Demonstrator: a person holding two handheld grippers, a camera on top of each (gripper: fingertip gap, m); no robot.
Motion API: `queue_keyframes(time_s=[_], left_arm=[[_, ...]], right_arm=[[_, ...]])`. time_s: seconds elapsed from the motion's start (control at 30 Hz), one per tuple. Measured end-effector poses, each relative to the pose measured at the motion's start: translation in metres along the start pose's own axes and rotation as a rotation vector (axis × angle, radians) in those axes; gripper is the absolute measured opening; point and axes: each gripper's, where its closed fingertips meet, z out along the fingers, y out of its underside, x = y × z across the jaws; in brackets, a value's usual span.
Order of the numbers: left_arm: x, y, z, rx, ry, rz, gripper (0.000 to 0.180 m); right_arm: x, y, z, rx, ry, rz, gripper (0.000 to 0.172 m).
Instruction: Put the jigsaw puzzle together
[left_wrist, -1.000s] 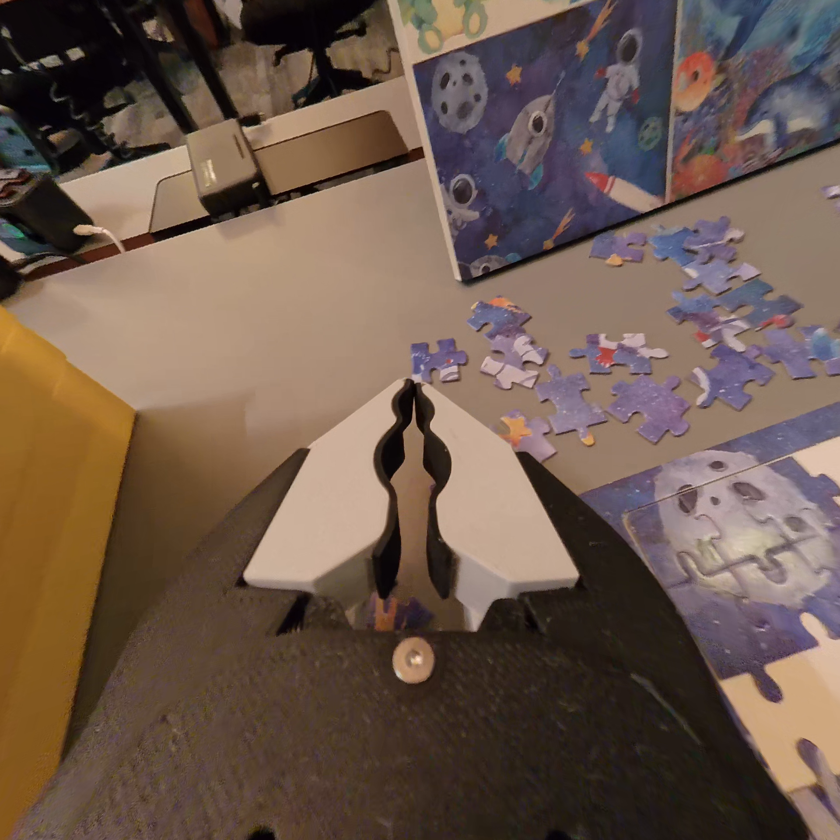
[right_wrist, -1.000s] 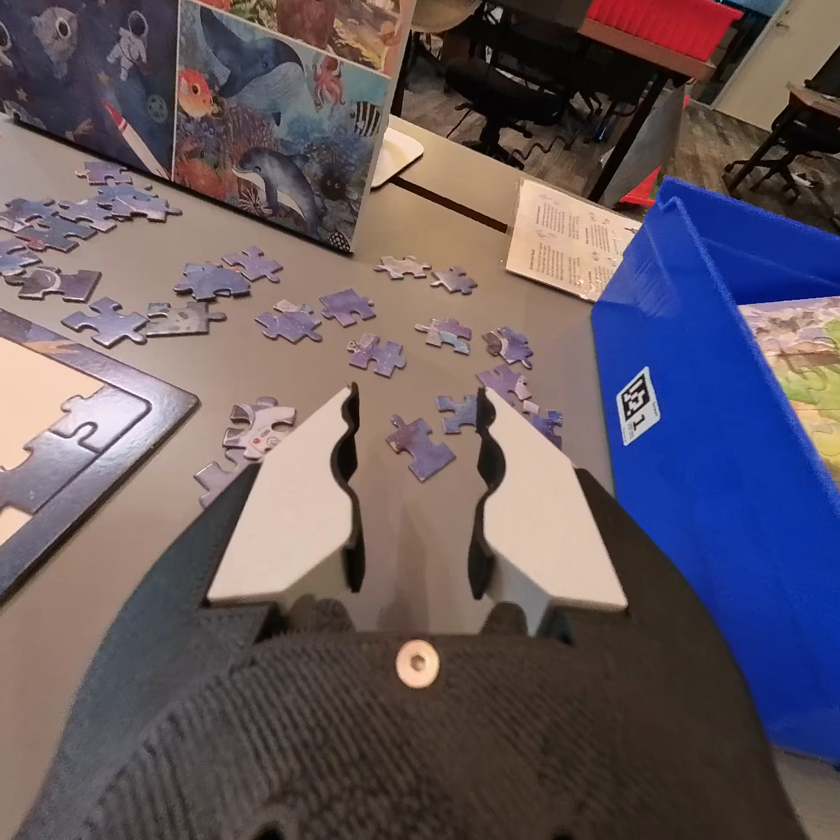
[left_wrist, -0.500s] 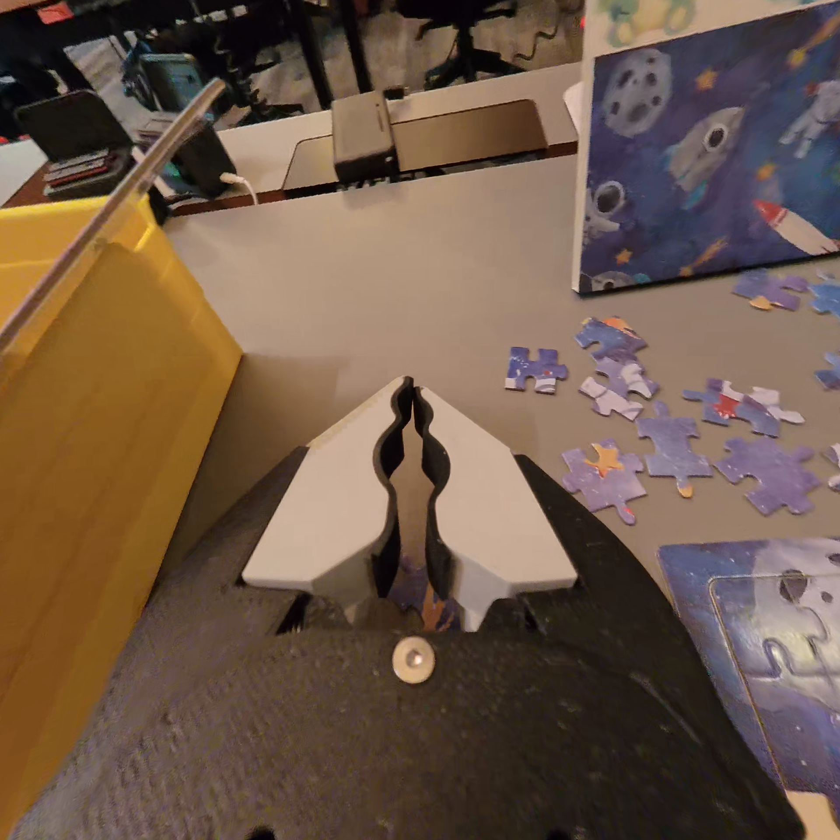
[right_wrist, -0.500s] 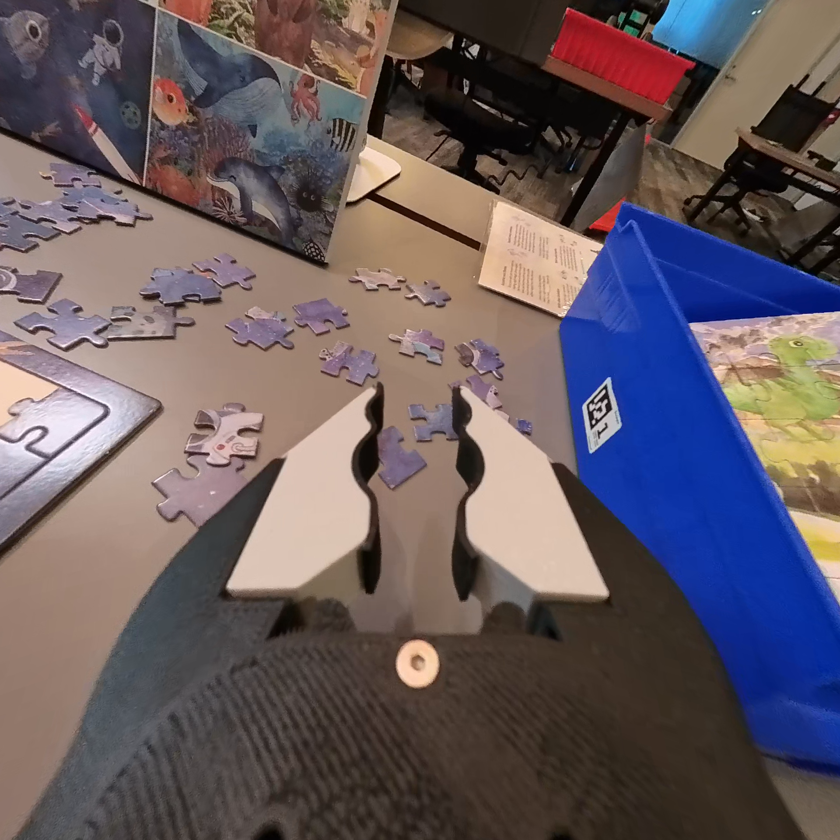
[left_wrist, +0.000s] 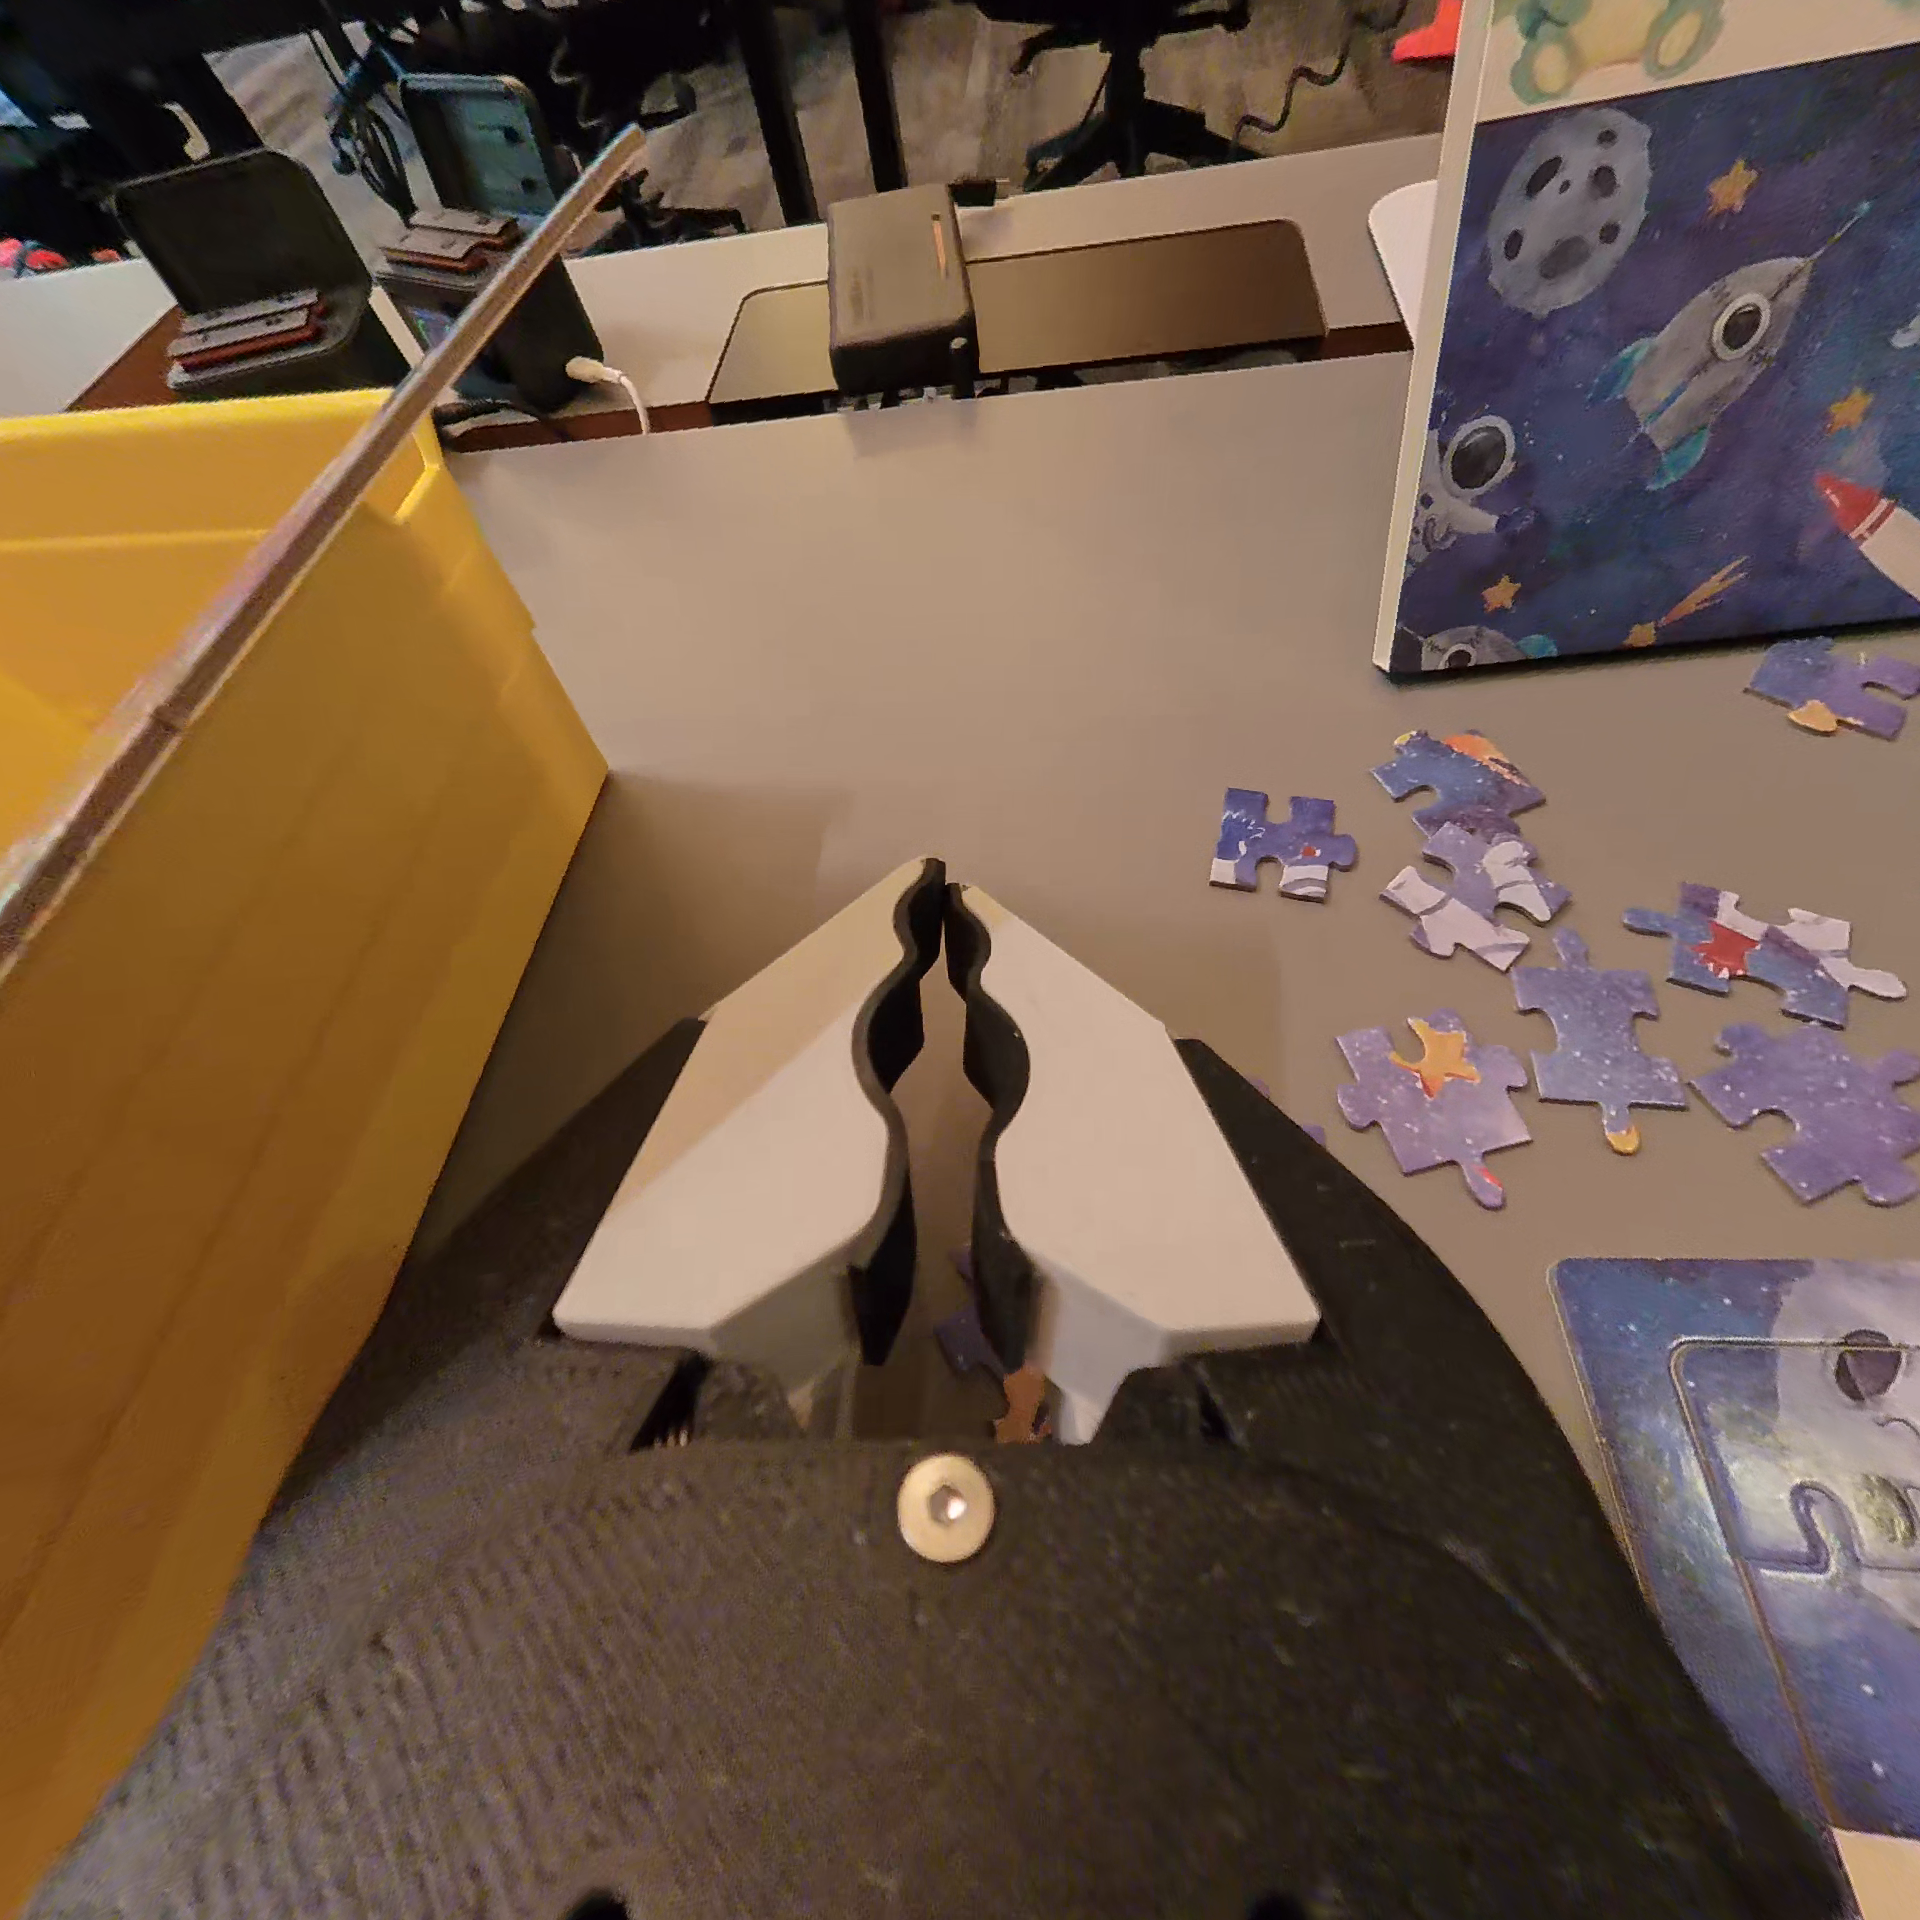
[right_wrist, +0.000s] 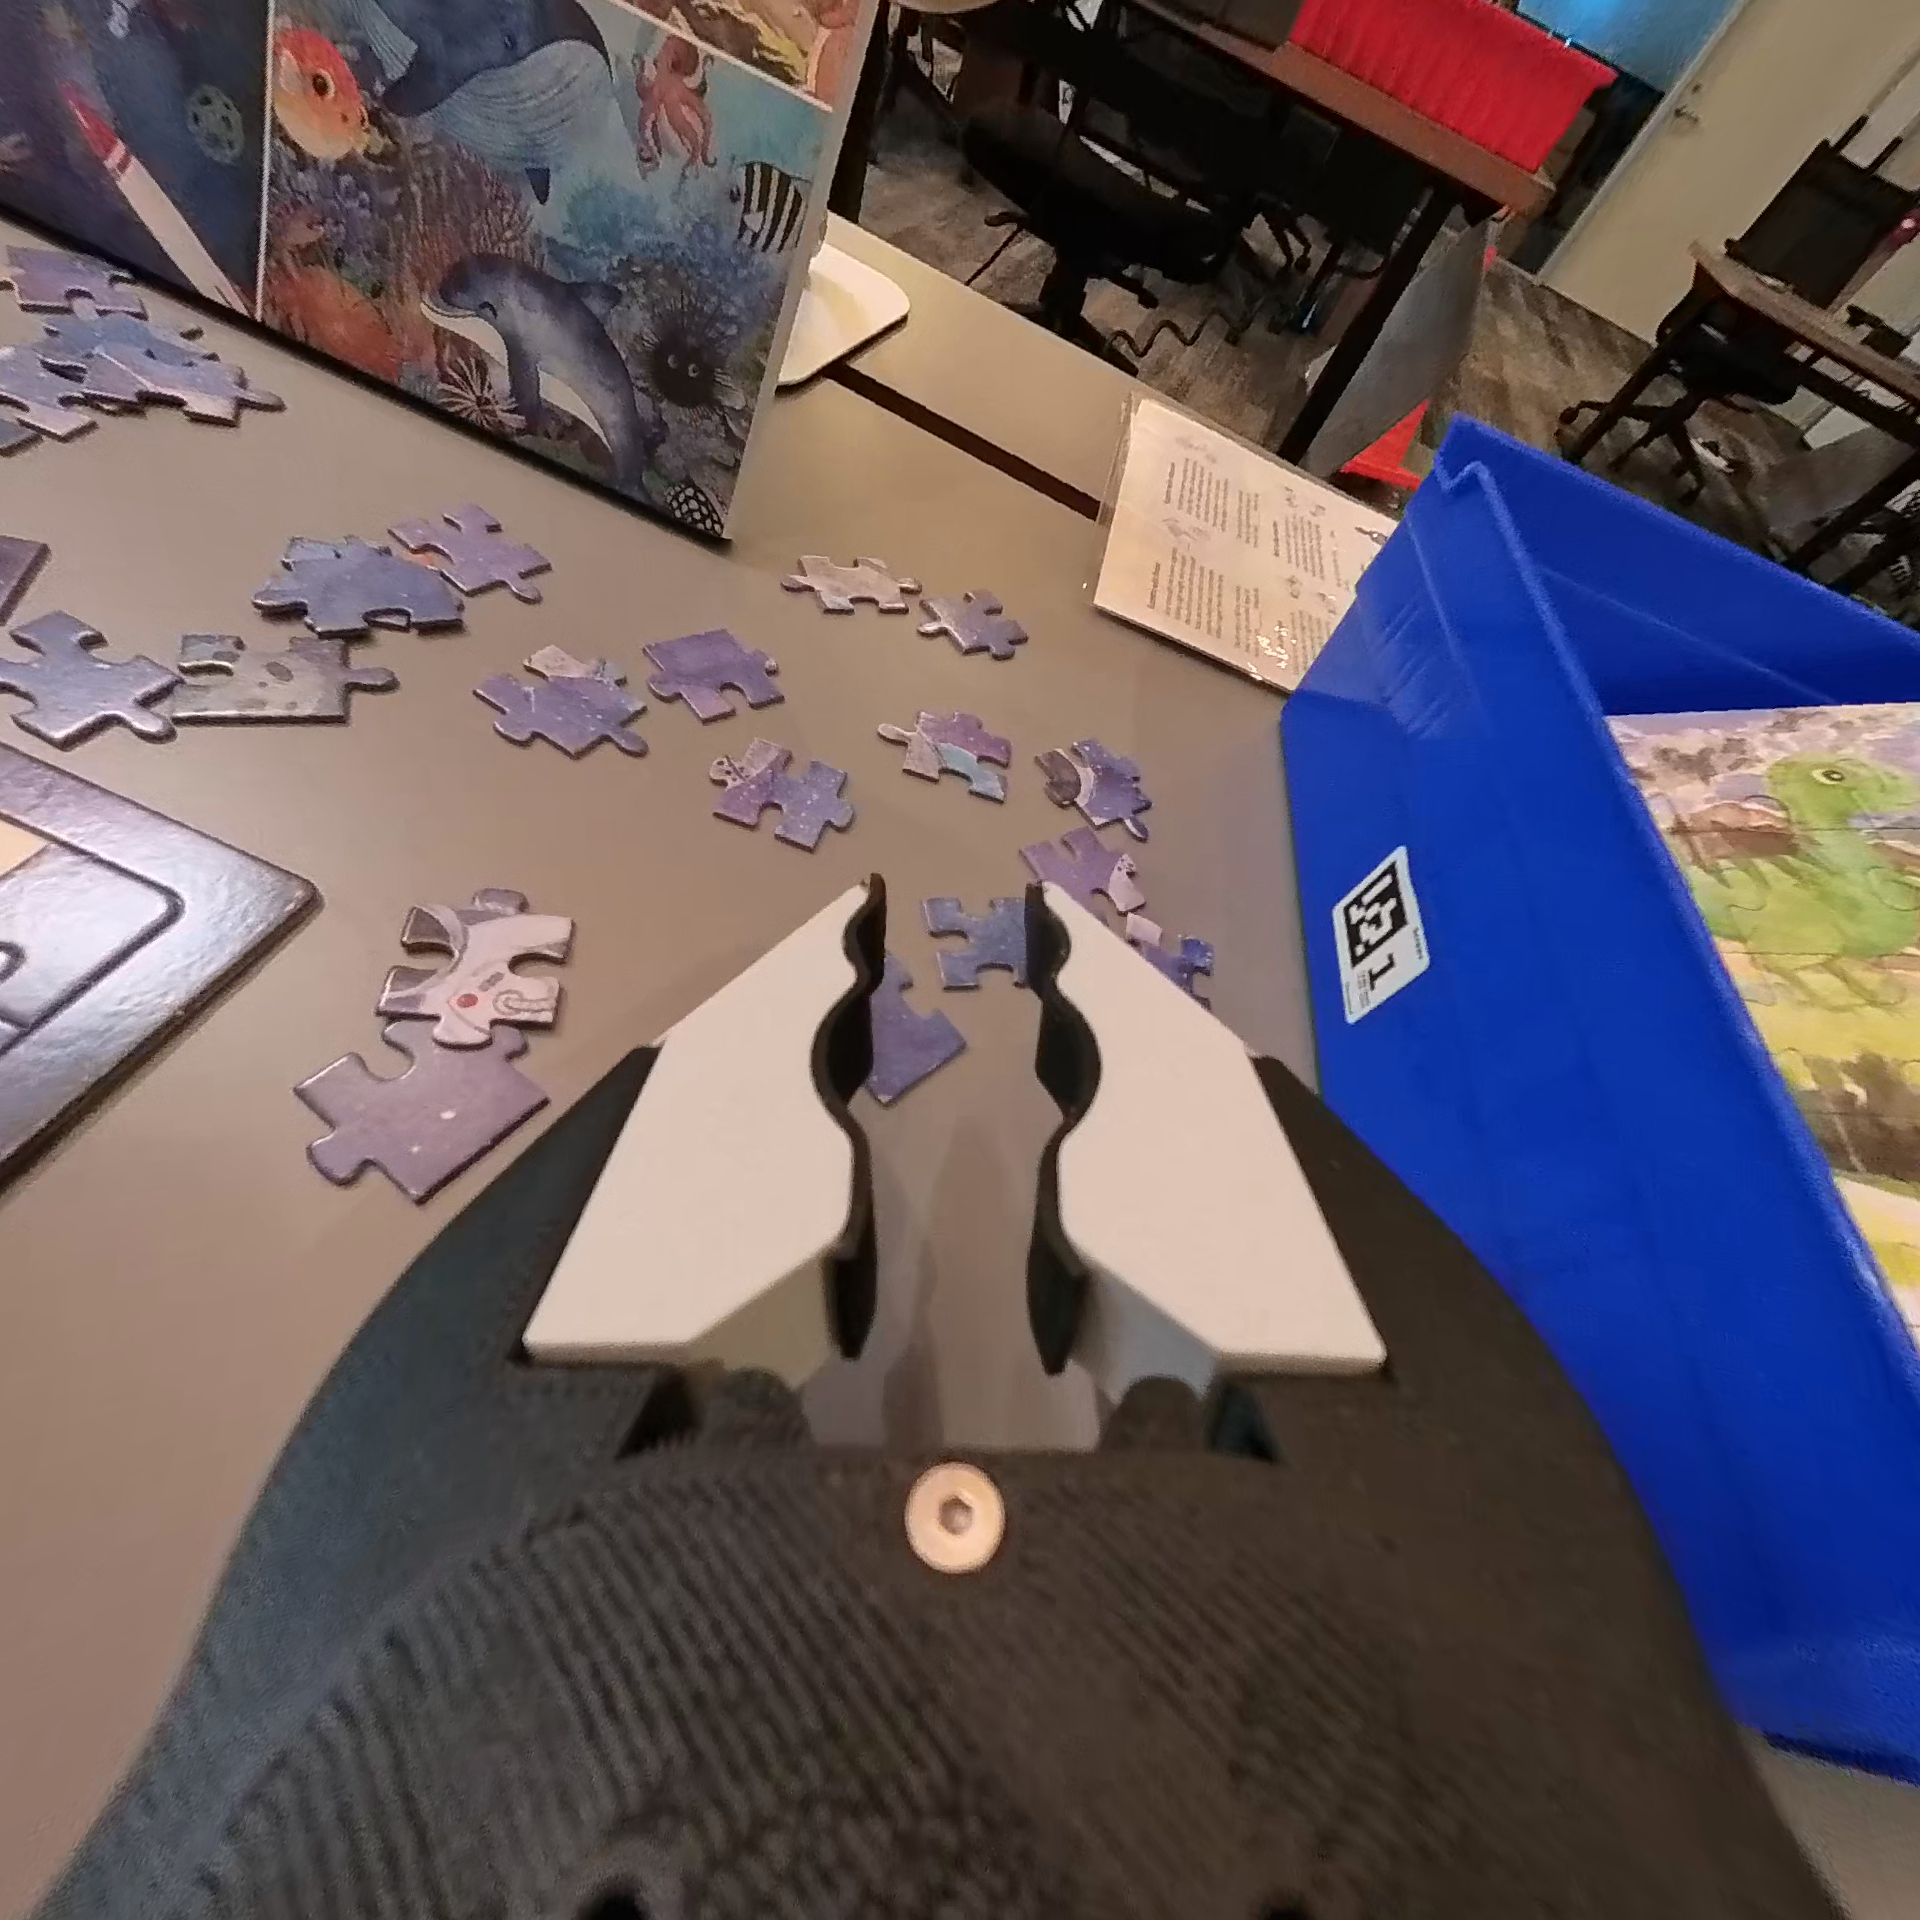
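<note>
Two grippers over a scattered space jigsaw

The left gripper (left_wrist: 940, 883), tips together, seems to pinch a purple puzzle piece (left_wrist: 971, 1335) low between its fingers, beside one yellow bin (left_wrist: 260, 935). The right gripper (right_wrist: 954, 899) is narrowly parted above two pieces (right_wrist: 977, 935) on the grey surface (right_wrist: 623, 883), near one blue bin (right_wrist: 1558, 1039).

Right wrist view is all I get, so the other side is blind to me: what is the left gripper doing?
Observer: The left gripper is shut, fingertips together; a purple-and-orange puzzle piece shows low between its fingers.
Operator: What's beside it?
Observer: A yellow bin stands close on its left.
Operator: Anything in that bin?
Observer: A thin board slants up out of it.
</note>
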Motion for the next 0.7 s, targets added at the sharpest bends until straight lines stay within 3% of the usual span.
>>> queue_keyframes(time_s=[0.4,0.7], left_arm=[[-0.005,0.011,-0.007,-0.005,-0.071,0.073,0.0],[-0.008,0.009,-0.036,0.097,-0.027,0.021,0.0]], right_arm=[[0.02,-0.011,-0.013,0.112,-0.007,0.182,0.023],[0.021,-0.008,-0.01,0.087,0.012,0.183,0.02]])
